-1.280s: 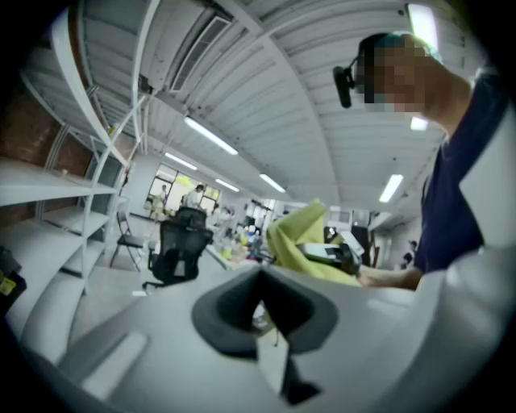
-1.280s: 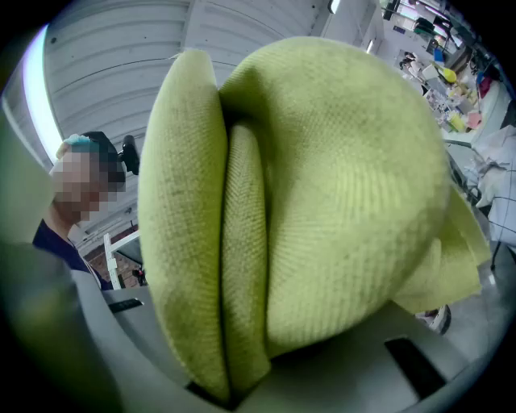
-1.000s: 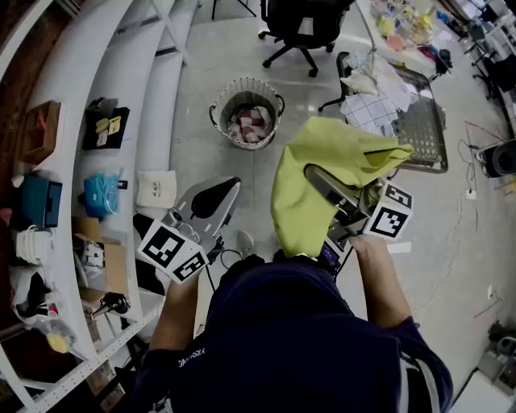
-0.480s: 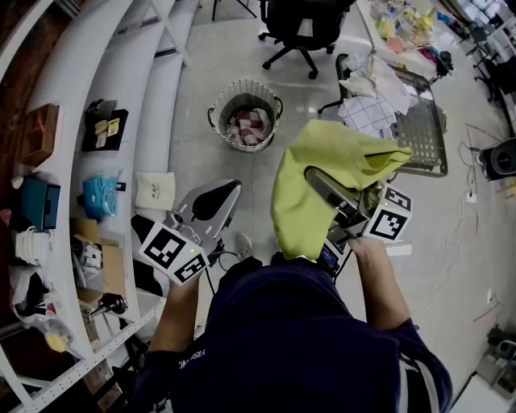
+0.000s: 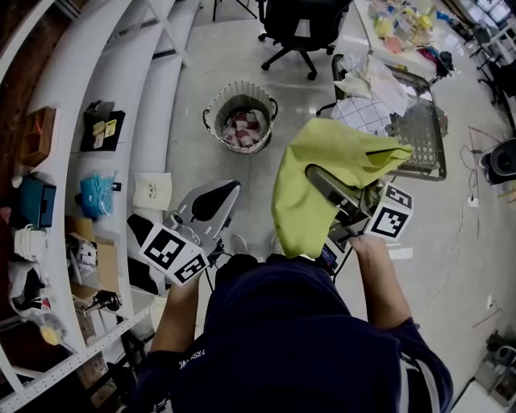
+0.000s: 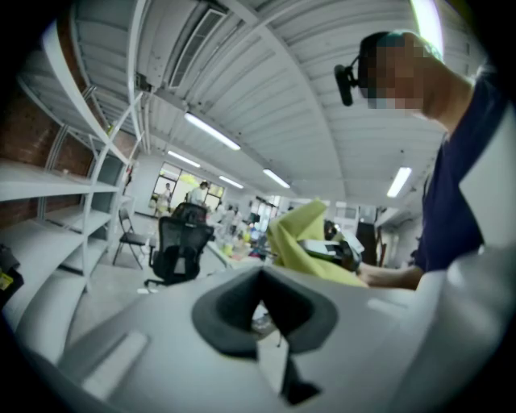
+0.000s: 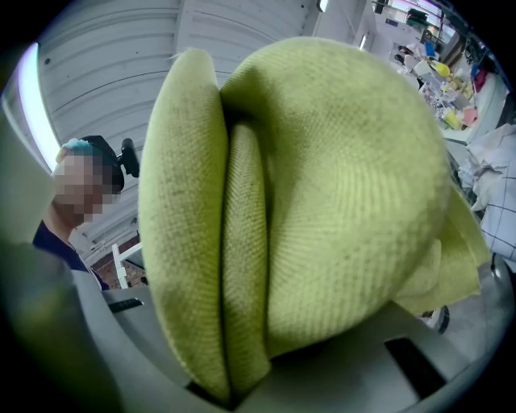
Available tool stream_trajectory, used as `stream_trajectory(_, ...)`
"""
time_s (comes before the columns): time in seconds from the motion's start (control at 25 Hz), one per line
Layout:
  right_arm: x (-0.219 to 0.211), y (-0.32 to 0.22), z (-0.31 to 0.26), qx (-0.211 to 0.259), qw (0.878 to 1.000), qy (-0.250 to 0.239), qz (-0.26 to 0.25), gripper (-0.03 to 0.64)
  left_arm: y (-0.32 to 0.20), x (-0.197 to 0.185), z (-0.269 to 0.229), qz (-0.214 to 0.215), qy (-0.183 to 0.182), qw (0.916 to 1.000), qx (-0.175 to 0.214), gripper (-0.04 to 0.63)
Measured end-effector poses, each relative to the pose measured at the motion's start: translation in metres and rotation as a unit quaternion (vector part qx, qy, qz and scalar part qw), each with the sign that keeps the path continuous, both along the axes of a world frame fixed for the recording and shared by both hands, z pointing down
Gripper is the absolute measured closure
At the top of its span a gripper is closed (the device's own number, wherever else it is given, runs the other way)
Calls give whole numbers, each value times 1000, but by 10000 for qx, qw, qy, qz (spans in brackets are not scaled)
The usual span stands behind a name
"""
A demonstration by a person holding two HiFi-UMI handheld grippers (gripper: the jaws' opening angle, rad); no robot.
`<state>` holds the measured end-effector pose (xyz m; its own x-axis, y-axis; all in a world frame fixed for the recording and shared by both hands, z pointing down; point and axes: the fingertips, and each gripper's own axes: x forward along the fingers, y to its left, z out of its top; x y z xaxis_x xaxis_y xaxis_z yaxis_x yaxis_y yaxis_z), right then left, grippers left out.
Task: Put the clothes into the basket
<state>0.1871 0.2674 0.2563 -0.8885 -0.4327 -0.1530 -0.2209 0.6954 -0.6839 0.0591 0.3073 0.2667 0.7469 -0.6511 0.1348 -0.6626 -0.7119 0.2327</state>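
Observation:
A round wire basket [image 5: 240,115] stands on the floor ahead, with red and white clothes in it. My right gripper [image 5: 314,174] is shut on a yellow-green cloth [image 5: 310,189], which drapes over its jaws and hangs down to the left. In the right gripper view the cloth [image 7: 306,210] fills almost everything, bunched between the jaws and hiding their tips. My left gripper [image 5: 228,188] is held lower left of the cloth with nothing in it. In the left gripper view its jaws meet and the left gripper [image 6: 262,278] is shut. The basket lies well beyond both grippers.
White shelving [image 5: 105,121] with boxes and bags runs down the left. A black office chair [image 5: 302,24] stands behind the basket. At the right a wire crate [image 5: 423,133] holds a checked cloth [image 5: 367,113] and white clothes. Cables lie on the floor at the right.
Both grippers and the person have edged a little forward across the floor. The yellow-green cloth hangs in the right gripper as before, and the left gripper stays closed.

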Motion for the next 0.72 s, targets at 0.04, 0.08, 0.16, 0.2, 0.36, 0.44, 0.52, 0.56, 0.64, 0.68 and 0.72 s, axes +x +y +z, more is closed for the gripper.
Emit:
stream_trajectory(0.04,4,-1,0,1,10000,-12,-9,525,-1,4,-1,0,-8,10000,9,592)
stream_trajectory(0.08,8,-3,-1,2,10000,-23,-16,525,-3,8,-2,3,-17,10000,19,591)
stream_trajectory(0.16,15,-7,-1,-3,10000,-42,-20,525,-6,15,-3,15,-45,10000,29,592)
stream_trajectory(0.2,18,-9,-1,-7,10000,-49,-19,525,-8,17,-3,21,-63,10000,28,592)
stream_trajectory(0.36,23,-15,-1,25,10000,-56,-3,525,-15,18,-2,14,-104,9999,15,592)
stream_trajectory(0.44,26,-19,0,28,10000,-62,9,525,-20,20,0,10,-119,9999,13,591)
stream_trajectory(0.52,29,-24,2,18,10000,-54,20,525,-26,22,0,15,-121,9999,19,591)
stream_trajectory(0.56,30,-26,3,16,10000,-43,26,525,-29,22,1,15,-115,9999,22,592)
stream_trajectory(0.64,31,-32,3,16,10000,-23,37,525,-36,21,2,6,-97,10000,19,592)
stream_trajectory(0.68,31,-36,3,20,10000,-18,41,525,-39,20,2,-1,-89,10000,16,592)
stream_trajectory(0.72,30,-39,3,26,10000,-15,45,525,-43,18,3,-7,-82,10000,16,592)
